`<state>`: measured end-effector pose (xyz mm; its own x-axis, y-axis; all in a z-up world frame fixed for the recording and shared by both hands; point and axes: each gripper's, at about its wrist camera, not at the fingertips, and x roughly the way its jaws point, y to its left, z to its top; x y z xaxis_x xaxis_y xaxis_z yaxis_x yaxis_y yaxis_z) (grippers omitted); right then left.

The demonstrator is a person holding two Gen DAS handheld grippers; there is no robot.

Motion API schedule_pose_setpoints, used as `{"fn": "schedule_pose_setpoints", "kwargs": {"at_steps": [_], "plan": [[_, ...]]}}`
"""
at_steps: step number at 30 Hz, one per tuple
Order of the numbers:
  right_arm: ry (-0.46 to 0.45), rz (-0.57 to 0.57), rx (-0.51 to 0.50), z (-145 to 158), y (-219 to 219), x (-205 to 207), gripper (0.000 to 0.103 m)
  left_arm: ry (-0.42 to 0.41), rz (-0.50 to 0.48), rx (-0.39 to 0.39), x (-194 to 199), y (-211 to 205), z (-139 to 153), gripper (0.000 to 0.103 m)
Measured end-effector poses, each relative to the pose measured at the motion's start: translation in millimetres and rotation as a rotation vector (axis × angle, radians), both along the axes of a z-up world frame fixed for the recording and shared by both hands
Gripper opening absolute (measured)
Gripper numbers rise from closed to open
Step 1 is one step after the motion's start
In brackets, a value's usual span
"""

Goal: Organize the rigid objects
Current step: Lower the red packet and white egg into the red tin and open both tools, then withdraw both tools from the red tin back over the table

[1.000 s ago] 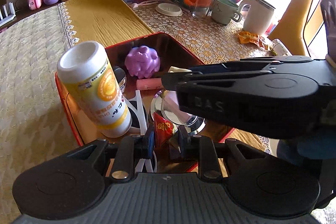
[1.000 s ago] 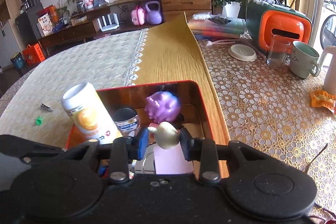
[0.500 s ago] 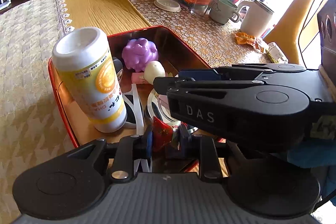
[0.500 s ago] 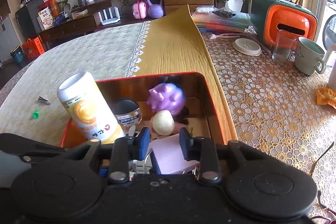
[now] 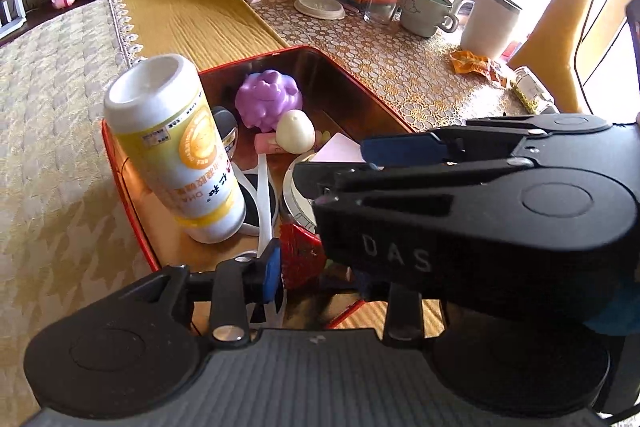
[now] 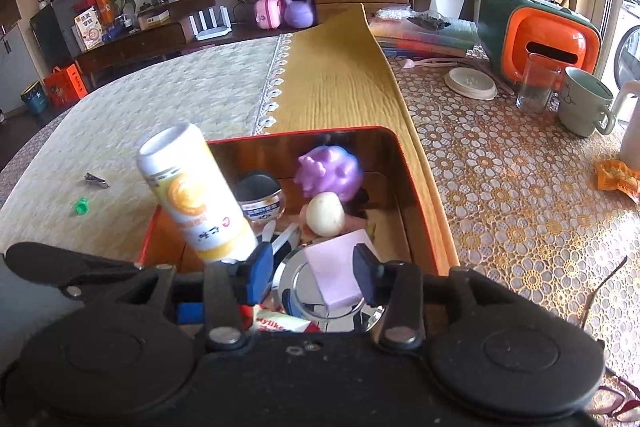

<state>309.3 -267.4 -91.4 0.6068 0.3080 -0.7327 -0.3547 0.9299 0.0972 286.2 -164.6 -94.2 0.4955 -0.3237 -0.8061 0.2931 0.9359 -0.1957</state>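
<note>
Step in hand, as judged: placing items into the red tin [image 6: 420,195]. The cream egg-shaped piece [image 6: 325,214] lies free in the tin at frame centre, just below the purple toy [image 6: 330,171] and above a pink notepad [image 6: 340,267].

Right gripper [image 6: 308,273]: fingers spread, nothing between the pads; it hovers low over the near end of the tin, pointing along its length. In the left view it crosses the right half of the frame, over the notepad and a round mirror [image 6: 296,287].

Left gripper [image 5: 304,267]: pinching a red wrapped piece [image 5: 298,253] at the near rim, lower centre. Only its left blue pad [image 5: 272,269] is visible; the other is hidden behind the right gripper.

White-and-yellow bottle [image 5: 176,147] stands tilted against the tin's left wall.

Next move, a judgement: right gripper should lift clear so the left can set the red piece down. Little free floor remains; the leaning bottle could topple if nudged.
</note>
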Motion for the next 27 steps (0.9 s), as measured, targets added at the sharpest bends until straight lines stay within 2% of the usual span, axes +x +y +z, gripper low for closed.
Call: {"fn": "schedule_pose_setpoints", "kwargs": {"at_steps": [3, 7, 11, 18, 21, 27], "plan": [[-0.010, 0.005, 0.001, 7, 1, -6, 0.048, -0.014, 0.002, -0.007, -4, 2, 4, 0.039], [-0.026, 0.005, 0.000, 15, 1, -12, 0.053, -0.057, 0.009, 0.001, -12, 5, 13, 0.062], [-0.042, 0.001, 0.006, 25, 0, -19, 0.054, -0.073, -0.002, -0.008, -19, 7, 19, 0.062], [-0.075, 0.014, 0.010, 39, 4, -34, 0.064, -0.115, -0.019, -0.002, -36, 16, 31, 0.062], [-0.083, 0.020, 0.020, 46, 6, -41, 0.065, -0.126, -0.004, -0.003, -43, 28, 37, 0.065], [-0.114, 0.046, 0.032, 61, 16, -56, 0.074, -0.160, 0.047, -0.018, -56, 59, 54, 0.069]]}}
